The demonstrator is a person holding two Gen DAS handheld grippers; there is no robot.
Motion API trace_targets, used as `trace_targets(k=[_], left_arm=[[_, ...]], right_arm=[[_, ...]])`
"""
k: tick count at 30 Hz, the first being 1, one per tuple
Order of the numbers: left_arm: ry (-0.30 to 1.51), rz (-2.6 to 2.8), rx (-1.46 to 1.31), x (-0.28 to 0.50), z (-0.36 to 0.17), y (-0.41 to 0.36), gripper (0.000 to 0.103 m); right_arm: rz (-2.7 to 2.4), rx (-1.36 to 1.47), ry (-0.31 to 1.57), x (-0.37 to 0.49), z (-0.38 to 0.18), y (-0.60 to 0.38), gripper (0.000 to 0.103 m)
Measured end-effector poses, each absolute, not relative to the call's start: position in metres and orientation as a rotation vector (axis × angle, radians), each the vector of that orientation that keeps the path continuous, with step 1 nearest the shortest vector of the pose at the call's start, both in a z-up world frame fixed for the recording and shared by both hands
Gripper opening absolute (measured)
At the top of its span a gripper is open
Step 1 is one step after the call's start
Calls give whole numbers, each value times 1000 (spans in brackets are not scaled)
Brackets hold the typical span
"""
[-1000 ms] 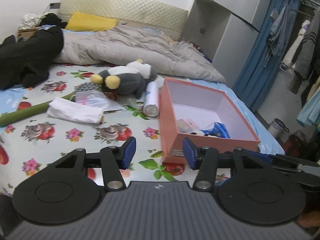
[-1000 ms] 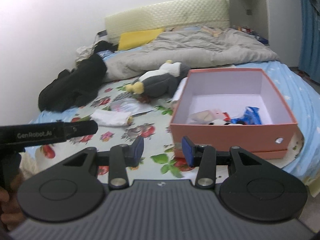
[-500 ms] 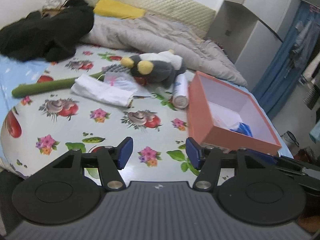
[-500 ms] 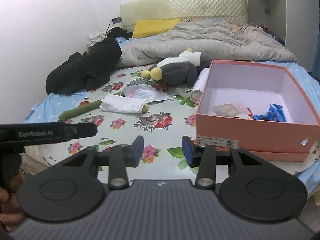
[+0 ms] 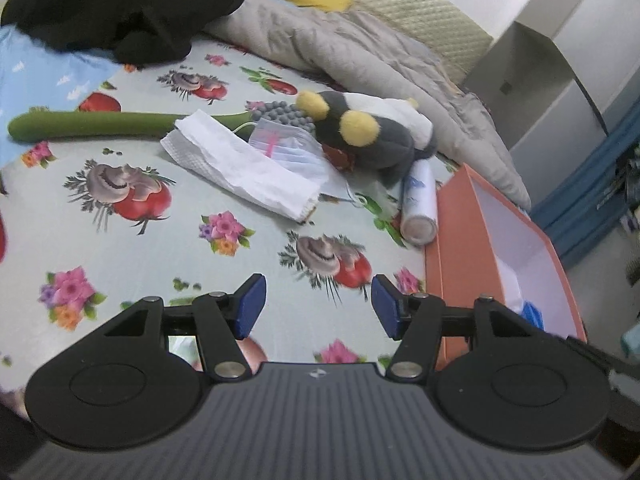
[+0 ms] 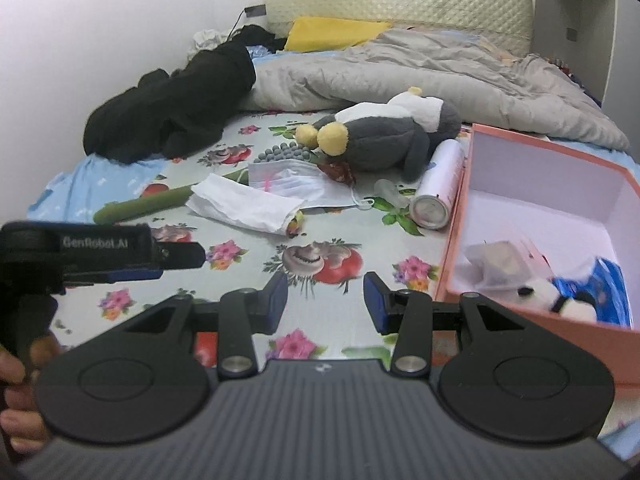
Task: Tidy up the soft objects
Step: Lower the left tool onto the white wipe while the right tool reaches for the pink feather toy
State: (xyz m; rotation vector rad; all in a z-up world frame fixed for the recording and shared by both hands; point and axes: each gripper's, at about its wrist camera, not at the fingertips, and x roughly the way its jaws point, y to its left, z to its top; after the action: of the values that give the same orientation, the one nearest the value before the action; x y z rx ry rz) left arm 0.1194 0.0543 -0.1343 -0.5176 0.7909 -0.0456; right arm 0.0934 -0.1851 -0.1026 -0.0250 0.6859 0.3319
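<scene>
A grey plush penguin (image 5: 372,140) (image 6: 384,136) lies on the flowered bedsheet. In front of it lie a face mask (image 5: 288,148) (image 6: 288,184), a folded white tissue (image 5: 240,168) (image 6: 244,204) and a green plush stalk (image 5: 92,124) (image 6: 140,208). An orange box (image 5: 452,248) (image 6: 456,240) at the right holds a small panda plush (image 6: 556,300) and blue and white items. My left gripper (image 5: 316,308) is open and empty above the sheet, short of the tissue. My right gripper (image 6: 326,300) is open and empty beside the box.
A white spray can (image 5: 418,204) (image 6: 438,184) lies against the box's left wall. A black garment (image 5: 120,8) (image 6: 176,104), a grey quilt (image 6: 420,76) and a yellow pillow (image 6: 332,32) lie further back. A wardrobe (image 5: 560,80) stands at the right.
Both grippers have moved forward and lower over the bed, toward the tissue, mask and penguin. Both stayed open and empty. The objects have not moved.
</scene>
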Motion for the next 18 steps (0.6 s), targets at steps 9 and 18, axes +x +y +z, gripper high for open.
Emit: trace_targets(k=[9, 18], left_arm=[[815, -14, -641, 188, -177, 87, 64], [836, 4, -725, 235, -213, 111, 63]], right_arm=[[334, -63, 731, 155, -131, -164, 44], [364, -11, 773, 214, -157, -140, 44]])
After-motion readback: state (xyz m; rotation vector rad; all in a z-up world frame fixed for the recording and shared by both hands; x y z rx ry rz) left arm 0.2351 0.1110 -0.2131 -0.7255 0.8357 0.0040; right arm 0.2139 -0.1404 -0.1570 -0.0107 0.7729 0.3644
